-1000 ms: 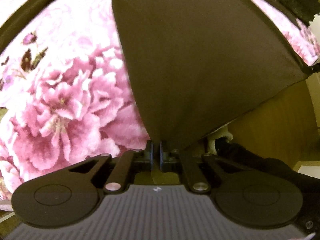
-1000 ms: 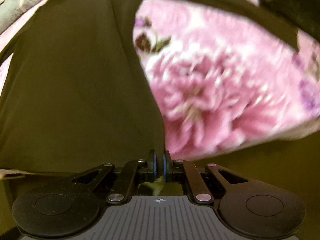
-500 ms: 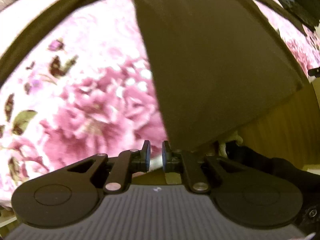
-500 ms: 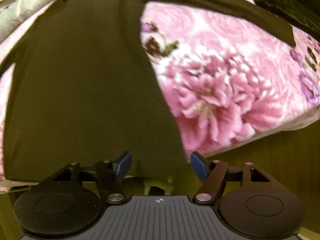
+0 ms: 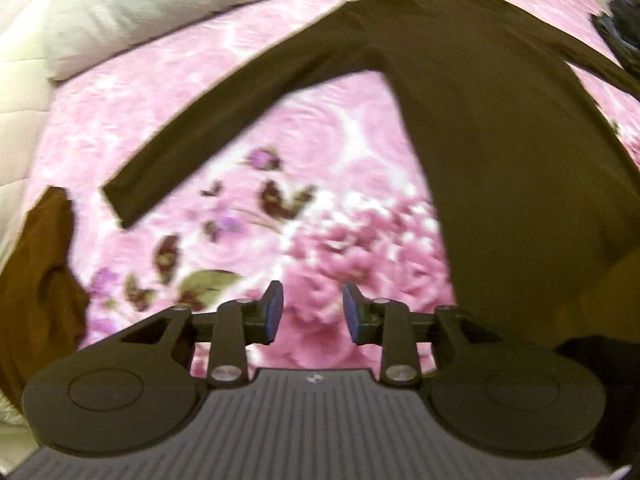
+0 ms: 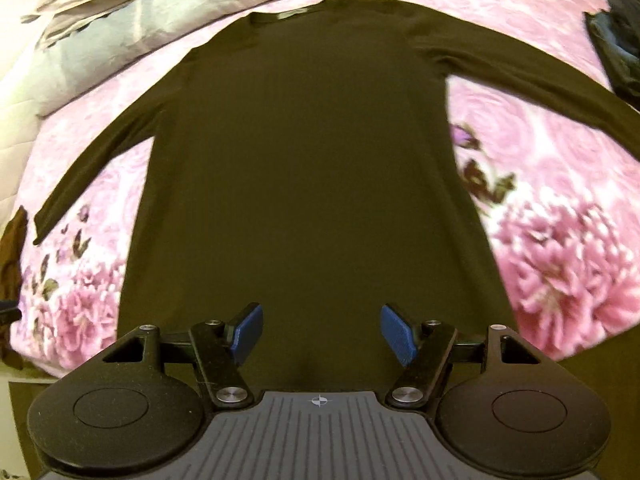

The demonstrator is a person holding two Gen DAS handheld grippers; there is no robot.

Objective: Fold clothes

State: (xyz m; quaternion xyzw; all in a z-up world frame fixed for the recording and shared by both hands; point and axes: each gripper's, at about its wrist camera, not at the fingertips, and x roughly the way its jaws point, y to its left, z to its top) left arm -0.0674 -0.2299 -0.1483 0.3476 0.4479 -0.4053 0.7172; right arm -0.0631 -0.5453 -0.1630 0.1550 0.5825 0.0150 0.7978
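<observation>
The dark shirt (image 6: 304, 168) lies flat on the bed, spread out on the pink flowery bedspread (image 6: 560, 264). Its neck points away from you, toward the gray pillows (image 6: 100, 40) at the far side. Both long sleeves stick out to the sides, and its bottom edge hangs near the edge of the bed closest to you.

Your right tool (image 6: 320, 332) hovers over the bottom middle of the shirt. Its two blue pads (image 6: 396, 332) are wide apart and hold nothing.

Your left tool (image 5: 312, 312) is over the pink flowers, just beside the shirt's left side (the shirt body fills the right part of that view). Its pads (image 5: 274, 312) are apart too, with only bedspread showing between them. They are not as far apart as the right ones.

The left sleeve (image 5: 240, 112) runs down at a slant and its cuff rests on the bedspread, well apart from your left tool. A brown cloth (image 5: 36, 280) lies bunched at the left edge of the bed, near that cuff but not touching it. Something dark (image 6: 616, 48) sits at the far right corner, too blurry to name.
</observation>
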